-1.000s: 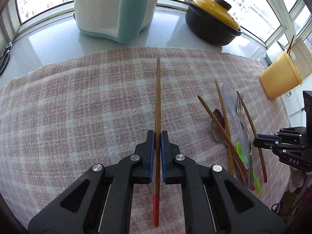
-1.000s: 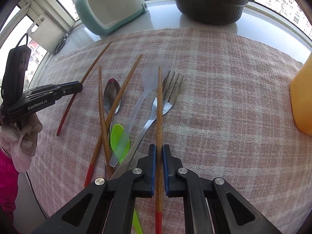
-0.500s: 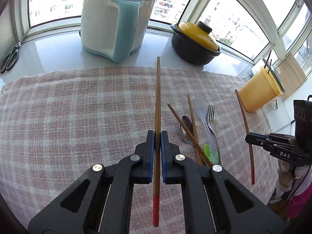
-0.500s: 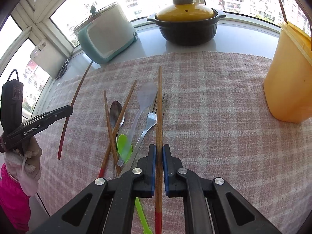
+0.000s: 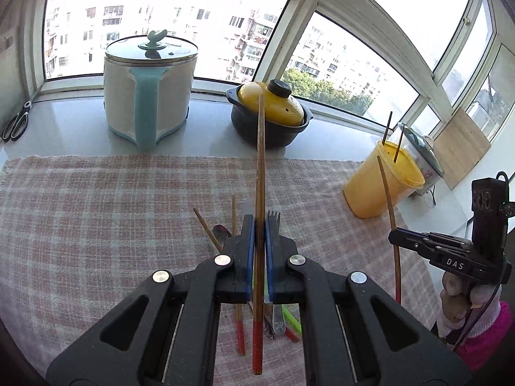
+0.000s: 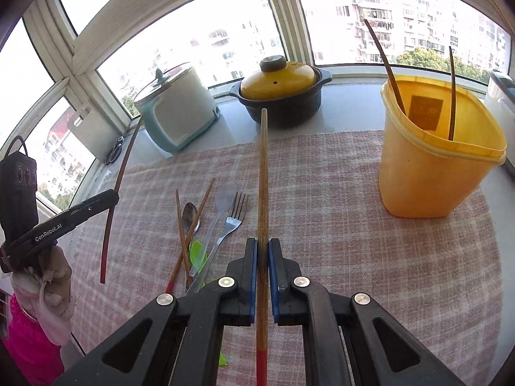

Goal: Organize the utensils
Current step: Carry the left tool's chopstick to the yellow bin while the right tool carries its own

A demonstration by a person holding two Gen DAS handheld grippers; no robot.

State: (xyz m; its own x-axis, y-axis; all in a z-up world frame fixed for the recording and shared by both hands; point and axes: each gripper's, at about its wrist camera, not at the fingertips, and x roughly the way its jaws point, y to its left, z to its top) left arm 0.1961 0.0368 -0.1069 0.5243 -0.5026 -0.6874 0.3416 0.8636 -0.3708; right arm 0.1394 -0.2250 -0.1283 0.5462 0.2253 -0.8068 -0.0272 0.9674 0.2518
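A: What is the biggest thing here?
B: The bench (image 5: 80,135), with a pink checked cloth (image 5: 96,218) spread over it. At the back, by the window, stand a white and teal cooker (image 5: 149,90) and a black pot with a yellow lid (image 5: 270,115).

A: And after those?
B: A yellow bucket (image 6: 431,160) at the cloth's right edge, with two chopsticks (image 6: 384,64) leaning inside it.

A: The hand-held grippers?
B: The left hand-held gripper (image 5: 260,251) is clamped tight on one red-tipped chopstick (image 5: 260,160), held clear of the cloth. The right hand-held gripper (image 6: 263,273) is pinched the same way on another chopstick (image 6: 263,177), also in the air.

A: What lies loose?
B: Between the two, on the cloth: a fork (image 6: 233,222), a metal spoon (image 6: 190,215), a clear plastic spoon (image 6: 222,199), a green utensil (image 6: 198,254) and two crossed chopsticks (image 6: 193,225).
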